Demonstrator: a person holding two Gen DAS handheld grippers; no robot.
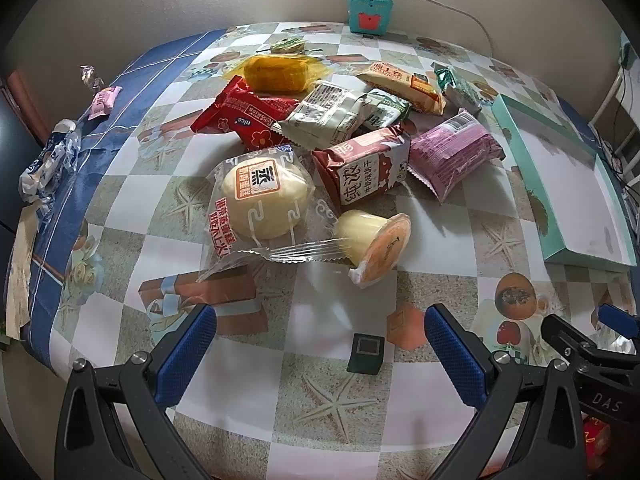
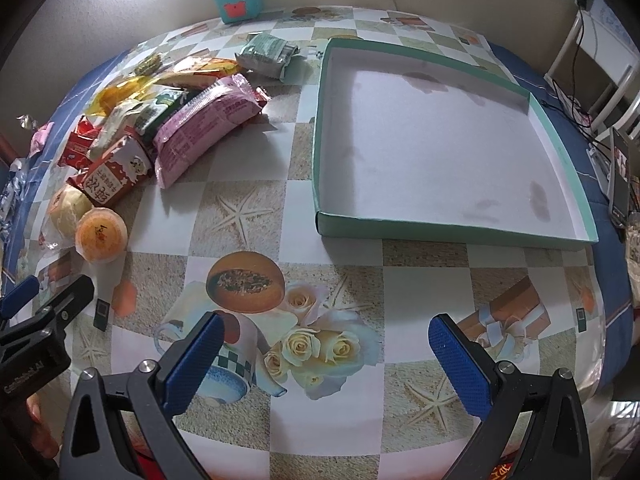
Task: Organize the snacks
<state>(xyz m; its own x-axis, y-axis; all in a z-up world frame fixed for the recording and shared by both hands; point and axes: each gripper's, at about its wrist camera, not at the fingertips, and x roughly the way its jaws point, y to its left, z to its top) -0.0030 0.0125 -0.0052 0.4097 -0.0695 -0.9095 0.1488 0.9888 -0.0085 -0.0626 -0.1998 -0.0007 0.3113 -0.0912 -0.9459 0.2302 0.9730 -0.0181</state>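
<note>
Surface [image 2: 248,208], covered with a glossy patterned cloth, carrying all items. The slick cloth is a likely cause of packets sliding away when nudged instead of being pinched.

Box [image 2: 448,226], a shallow teal tray with a white floor, at the right of the surface; nothing lies in it. Its low wall could catch a packet carried in too low, tipping the packet out or shifting the box.

Snack pile [image 1: 340,132], left of the box and well apart from it: a pink packet [image 2: 204,128], a brown biscuit packet [image 1: 360,168], a red packet [image 1: 244,116], and a bun in clear wrap [image 1: 264,200], several overlapping. Lifting one from the heap may drag a neighbour along.

Jelly cup [image 1: 380,244], on its side at the near edge of the pile, touching the bun's wrap. Being round, it would probably roll if pushed from one side.

Left tongs [image 1: 320,356], released, jaws spread wide, hovering near the jelly cup. Right tongs [image 2: 326,354], likewise released, over bare cloth near the box. The two sit close together and could collide.

Small dark block [image 1: 366,354], between the left jaws; it could be grasped by mistake.
</note>
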